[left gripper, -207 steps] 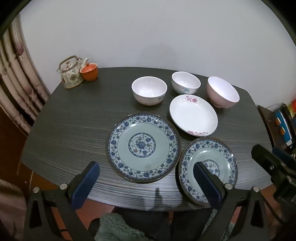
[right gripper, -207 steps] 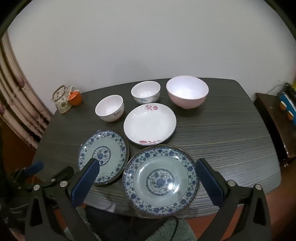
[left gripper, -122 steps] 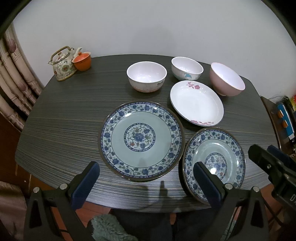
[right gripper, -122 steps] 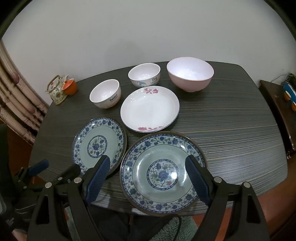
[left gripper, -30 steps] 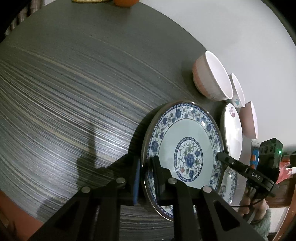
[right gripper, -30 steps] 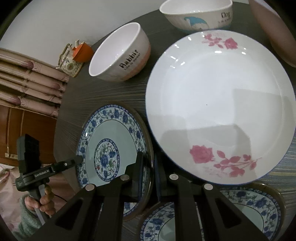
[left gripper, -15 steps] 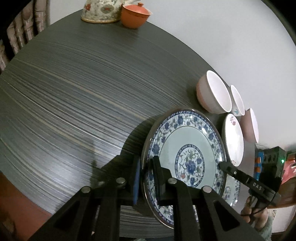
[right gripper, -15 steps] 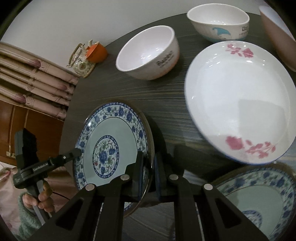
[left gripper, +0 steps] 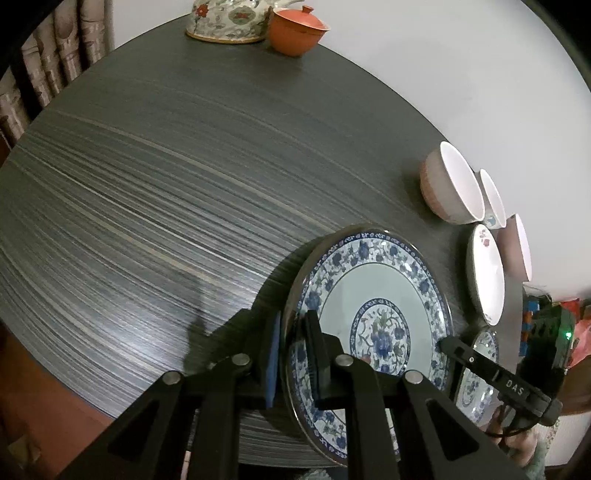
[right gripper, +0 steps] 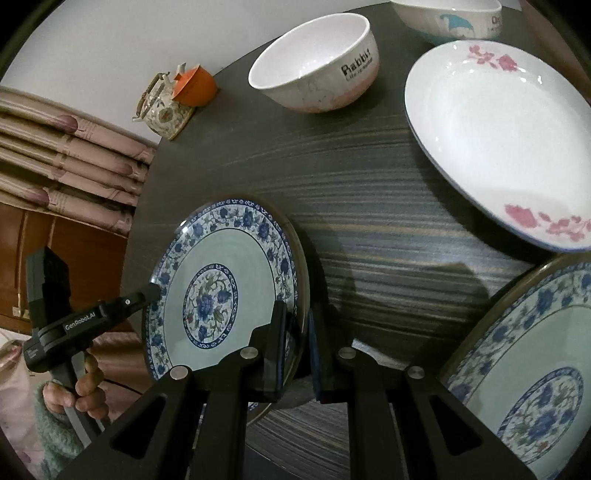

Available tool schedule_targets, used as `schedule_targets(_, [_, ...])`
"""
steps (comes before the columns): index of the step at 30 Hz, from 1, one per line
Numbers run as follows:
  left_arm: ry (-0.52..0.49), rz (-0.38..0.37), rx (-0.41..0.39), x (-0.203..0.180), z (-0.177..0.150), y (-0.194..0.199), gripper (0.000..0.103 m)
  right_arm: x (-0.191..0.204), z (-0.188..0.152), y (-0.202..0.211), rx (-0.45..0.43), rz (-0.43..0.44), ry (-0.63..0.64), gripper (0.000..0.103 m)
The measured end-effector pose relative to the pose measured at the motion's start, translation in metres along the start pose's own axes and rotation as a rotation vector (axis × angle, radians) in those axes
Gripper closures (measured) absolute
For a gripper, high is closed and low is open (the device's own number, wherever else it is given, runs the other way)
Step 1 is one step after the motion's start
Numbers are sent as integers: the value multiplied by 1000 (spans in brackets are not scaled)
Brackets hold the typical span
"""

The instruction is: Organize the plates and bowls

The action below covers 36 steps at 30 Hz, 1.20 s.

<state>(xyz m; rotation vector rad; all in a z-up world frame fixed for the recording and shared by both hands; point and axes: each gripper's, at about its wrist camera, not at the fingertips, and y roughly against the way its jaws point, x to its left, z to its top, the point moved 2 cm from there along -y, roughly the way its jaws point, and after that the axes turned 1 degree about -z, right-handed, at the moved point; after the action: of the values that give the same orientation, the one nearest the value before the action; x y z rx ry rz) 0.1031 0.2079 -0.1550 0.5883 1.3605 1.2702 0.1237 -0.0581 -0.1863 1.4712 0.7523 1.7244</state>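
Observation:
A blue-patterned plate is held above the dark table between both grippers. My left gripper is shut on its left rim. My right gripper is shut on its opposite rim; the plate shows in the right wrist view too. A second blue-patterned plate lies on the table at the right, also seen in the left wrist view. A white rose plate lies beyond it. The "Rabbit" bowl, a white bowl with a blue mark and a pink bowl stand at the back.
A floral teapot and an orange lidded cup stand at the table's far left corner. A curtain hangs left of the table. A wall is behind it.
Both grippers have lifted the held blue plate a little and carried it left, away from the white rose plate. The second blue plate stays on the table.

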Motion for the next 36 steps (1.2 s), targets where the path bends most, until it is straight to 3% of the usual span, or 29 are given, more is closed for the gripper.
schedule_targets(25, [51,30,42,14,-3,-21,83,8,-4,-16,21,-12,33,88])
schedule_targets(30, [56,20,23,15,0,-18,82,12,-6,-18,29,-21,46,87])
schedule_targets(36, [75,64,-8,20,2,-10,80,15,-6,-16,15,-50,64,79])
